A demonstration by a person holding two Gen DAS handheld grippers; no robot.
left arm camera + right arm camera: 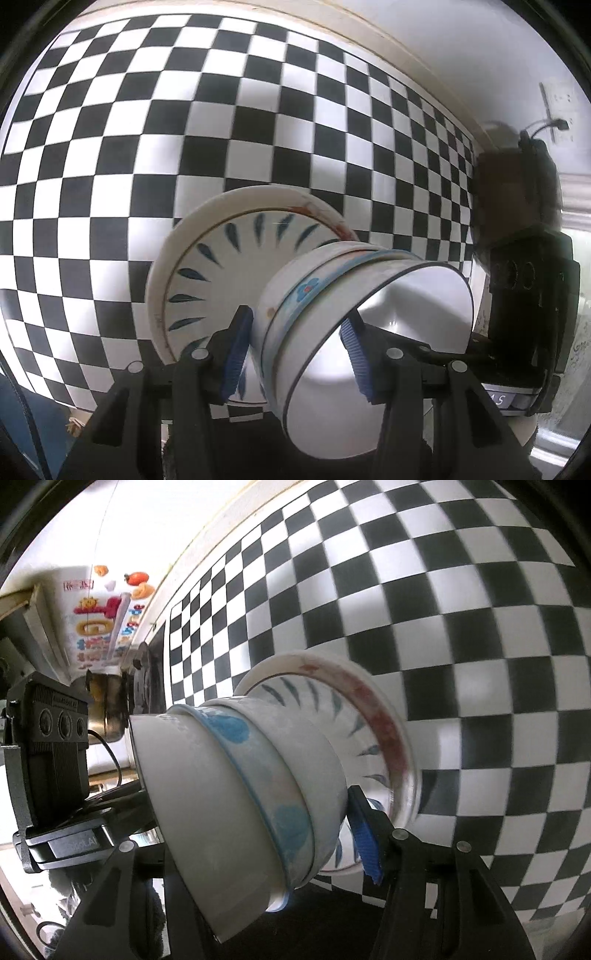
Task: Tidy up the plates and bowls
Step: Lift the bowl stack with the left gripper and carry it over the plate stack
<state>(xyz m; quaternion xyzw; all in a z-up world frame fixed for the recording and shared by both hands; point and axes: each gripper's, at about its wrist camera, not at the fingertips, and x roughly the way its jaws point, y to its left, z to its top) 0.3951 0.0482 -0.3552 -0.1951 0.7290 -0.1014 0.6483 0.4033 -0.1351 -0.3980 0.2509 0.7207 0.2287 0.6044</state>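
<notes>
Right now both grippers are busy with the same pile of crockery — a stack of bowls (pixel 332 314) nested together and sitting on plates (pixel 207 266), the whole lot tipped against the view over a black-and-white checkered cloth (pixel 184 129).

From the left wrist view, the left gripper (pixel 299 354) has its blue ribbed pads on either side of the bowls' rim: one pad (pixel 236 354) against the outer wall, the other pad (pixel 354 358) inside the topmost white bowl (pixel 388 325), which has a thin dark rim. So the fingers are clamped on the stack's wall. Beyond the outer finger lies the plate with blue leaf marks (pixel 221 258), on top of a wider cream plate with a red-patterned edge (pixel 317 210).

In the right wrist view, the right gripper (pixel 258 849) meets the stack from the other side. Its far blue pad (pixel 367 845) sits against the lowest bowl, just where that meets the leaf-marked plate; the near finger is hidden behind the big white bowl (pixel 207 812), so the grip looks closed on the stack, though only one contact shows. A bowl with blue blotches (pixel 266 775) sits between the white ones.

Each view also catches the other gripper's black camera housing (pixel 51 746) beyond the bowls.
</notes>
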